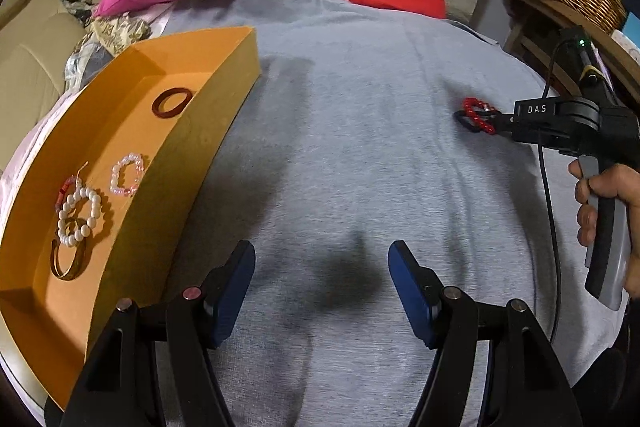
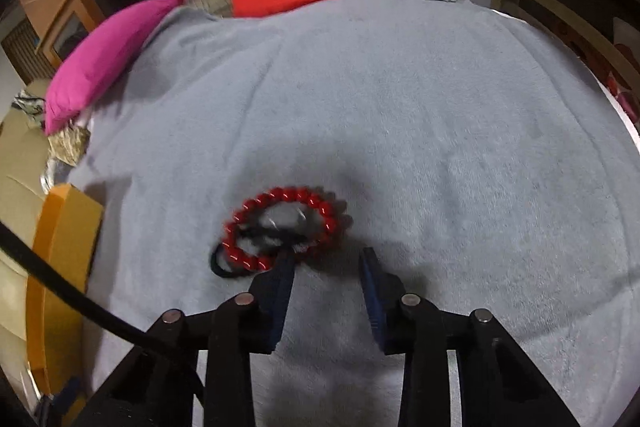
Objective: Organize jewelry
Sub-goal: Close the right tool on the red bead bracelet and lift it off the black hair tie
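Two grippers, both spread: the left gripper [image 1: 322, 267] hangs idle beside the tray [image 1: 224, 99], the right gripper [image 2: 326, 259] at the red bracelet [image 2: 286, 227] on the blanket [image 2: 400, 107], nothing pinched. Four or five pieces seem already in the tray – the red bracelet and a dark band [image 2: 222, 263] under it remain. Only the left view shows the tray's contents; only the right shows the band clearly.

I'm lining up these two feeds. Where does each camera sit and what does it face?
Left wrist: behind the open left gripper, facing the grey blanket and orange tray; the right gripper and hand show.
Right wrist: behind the open right gripper, over the red bead bracelet.
Shared: bracelet, tray, blanket.
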`<action>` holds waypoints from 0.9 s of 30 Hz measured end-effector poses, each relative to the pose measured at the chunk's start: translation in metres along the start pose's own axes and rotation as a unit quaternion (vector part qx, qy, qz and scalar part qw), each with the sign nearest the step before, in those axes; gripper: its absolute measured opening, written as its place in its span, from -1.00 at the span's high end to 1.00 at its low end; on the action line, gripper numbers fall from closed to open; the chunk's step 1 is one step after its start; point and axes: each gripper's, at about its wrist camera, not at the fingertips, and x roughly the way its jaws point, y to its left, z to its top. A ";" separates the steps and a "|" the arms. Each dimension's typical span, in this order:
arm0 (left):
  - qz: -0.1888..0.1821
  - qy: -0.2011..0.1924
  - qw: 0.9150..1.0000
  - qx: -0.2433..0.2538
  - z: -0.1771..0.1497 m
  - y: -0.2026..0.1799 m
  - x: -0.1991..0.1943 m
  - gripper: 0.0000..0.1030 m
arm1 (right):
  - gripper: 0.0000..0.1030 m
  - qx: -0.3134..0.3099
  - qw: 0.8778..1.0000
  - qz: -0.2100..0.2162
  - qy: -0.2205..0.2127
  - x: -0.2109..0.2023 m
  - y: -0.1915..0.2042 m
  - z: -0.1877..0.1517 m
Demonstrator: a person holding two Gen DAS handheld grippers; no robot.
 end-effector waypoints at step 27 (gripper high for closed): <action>-0.002 0.004 1.000 -0.003 -0.007 0.004 0.001 -0.36 | 0.52 -0.026 0.999 0.040 0.017 -0.001 0.001 0.049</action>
